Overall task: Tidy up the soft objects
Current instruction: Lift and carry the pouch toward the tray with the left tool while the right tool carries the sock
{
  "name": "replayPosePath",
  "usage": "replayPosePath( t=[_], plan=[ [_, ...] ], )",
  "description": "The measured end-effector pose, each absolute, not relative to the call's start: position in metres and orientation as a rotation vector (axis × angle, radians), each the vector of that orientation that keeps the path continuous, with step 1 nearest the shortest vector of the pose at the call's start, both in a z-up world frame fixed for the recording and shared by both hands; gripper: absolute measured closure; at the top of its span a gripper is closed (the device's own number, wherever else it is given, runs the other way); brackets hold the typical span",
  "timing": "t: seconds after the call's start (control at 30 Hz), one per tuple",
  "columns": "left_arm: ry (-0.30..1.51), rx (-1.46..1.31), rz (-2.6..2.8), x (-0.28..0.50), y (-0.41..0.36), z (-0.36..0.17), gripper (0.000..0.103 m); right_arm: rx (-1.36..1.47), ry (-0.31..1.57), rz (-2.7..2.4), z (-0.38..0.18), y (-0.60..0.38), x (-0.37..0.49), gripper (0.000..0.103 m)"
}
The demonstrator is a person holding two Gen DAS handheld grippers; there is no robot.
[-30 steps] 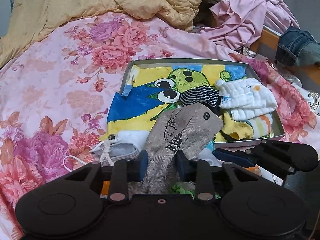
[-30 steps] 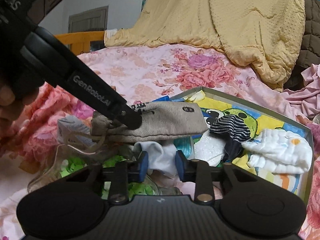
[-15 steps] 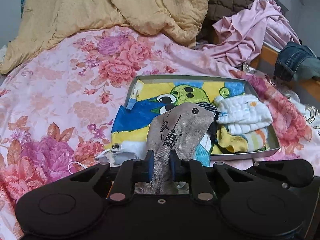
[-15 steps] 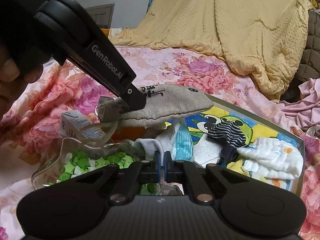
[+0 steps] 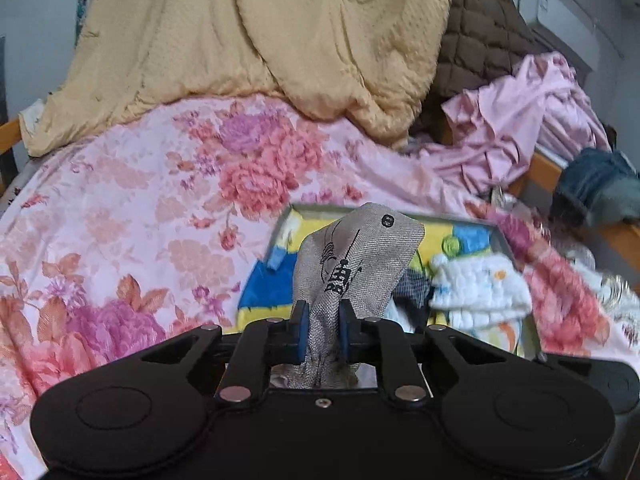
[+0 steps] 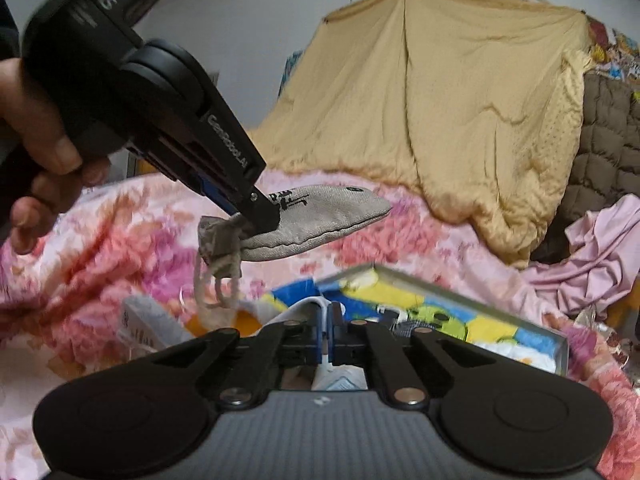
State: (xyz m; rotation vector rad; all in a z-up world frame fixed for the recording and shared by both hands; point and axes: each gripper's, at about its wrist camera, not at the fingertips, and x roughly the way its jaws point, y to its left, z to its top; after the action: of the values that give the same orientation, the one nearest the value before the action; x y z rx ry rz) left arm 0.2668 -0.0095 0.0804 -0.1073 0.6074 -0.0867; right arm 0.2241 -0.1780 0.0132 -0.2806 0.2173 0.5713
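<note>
A grey drawstring pouch with black print sticks up between the blue pads of my left gripper, which is shut on its gathered neck. From the right wrist view the pouch hangs level in the air over the floral bedspread, held by the left gripper, its cord loops dangling. My right gripper is shut on a thin white and pale-blue cloth. Below lies a shallow tray with a cartoon lining, holding a white quilted cloth and a dark striped sock.
A yellow quilt is heaped at the back, with a brown padded cover and pink clothes to the right. Jeans lie on the wooden bed frame. A small white box sits left of the tray.
The left jaws closed tighter on the pouch and lifted it clear of the pile. The right jaws went from open to shut on the white cloth and rose too.
</note>
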Motion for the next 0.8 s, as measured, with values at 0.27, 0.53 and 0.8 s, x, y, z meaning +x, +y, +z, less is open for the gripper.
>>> replayPosePath(
  t=[0.27,0.53,0.8],
  plan=[
    [0.556,-0.118,-0.052,0.262,-0.007,0.095,0.087,-0.230,0.123,0.563,0.028,-0.189,0.216,0.101],
    [0.535,-0.142,-0.052,0.262,-0.006,0.099,0.087,-0.210,0.087,0.549,0.036,-0.197,0.219,0.101],
    [0.471,-0.163,-0.068,0.280,-0.014,0.113,0.087,-0.098,0.048,0.451,0.066,-0.225,0.274,0.101]
  ],
)
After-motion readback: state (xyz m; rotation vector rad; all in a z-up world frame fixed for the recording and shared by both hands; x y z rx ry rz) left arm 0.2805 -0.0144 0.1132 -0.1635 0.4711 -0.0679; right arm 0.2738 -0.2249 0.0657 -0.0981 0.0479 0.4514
